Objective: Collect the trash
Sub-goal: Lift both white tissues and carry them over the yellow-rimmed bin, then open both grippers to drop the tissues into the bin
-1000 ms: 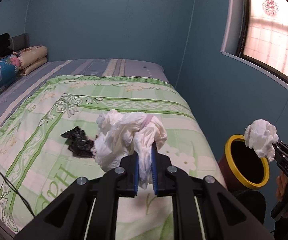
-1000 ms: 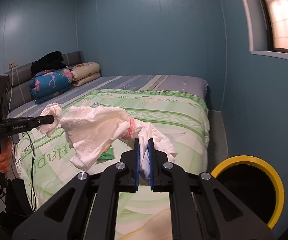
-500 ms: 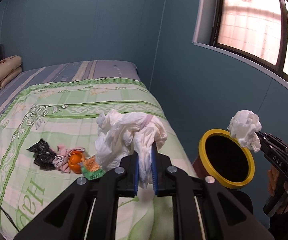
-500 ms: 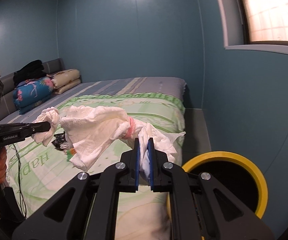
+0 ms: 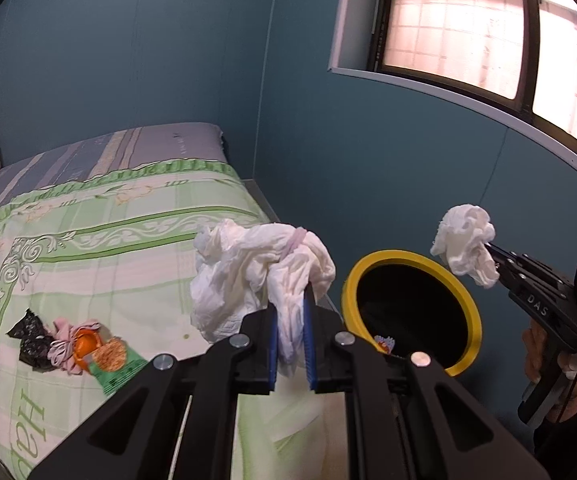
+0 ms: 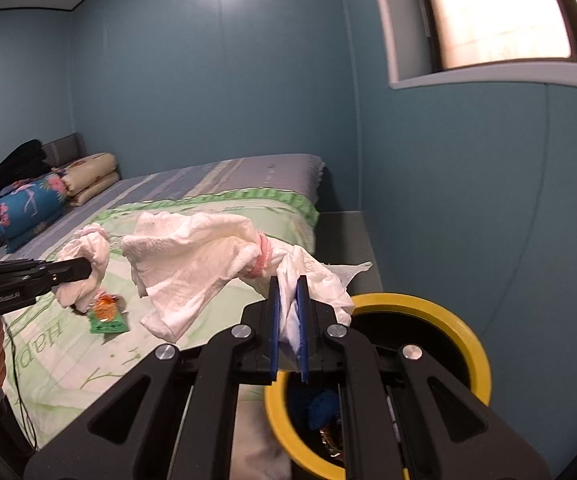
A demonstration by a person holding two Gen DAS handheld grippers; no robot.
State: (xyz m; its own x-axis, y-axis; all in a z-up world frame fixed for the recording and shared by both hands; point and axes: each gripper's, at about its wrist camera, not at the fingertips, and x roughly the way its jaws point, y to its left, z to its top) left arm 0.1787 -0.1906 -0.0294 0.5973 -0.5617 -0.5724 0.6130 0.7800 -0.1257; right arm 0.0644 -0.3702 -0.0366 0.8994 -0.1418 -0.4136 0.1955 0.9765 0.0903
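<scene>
Green floral bed quilt carries a small leftover litter pile; the yellow-rimmed dark bin beside it already holds scraps. Both grippers' fingers pinch crumpled white tissue wads, neither dropped yet, roughly midway.

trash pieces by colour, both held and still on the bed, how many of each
white: 2, wad in left gripper, wad in right gripper
black: 1, wrapper
pink: 1, crumpled piece
orange: 1, peel
green: 1, packet
total: 6
</scene>
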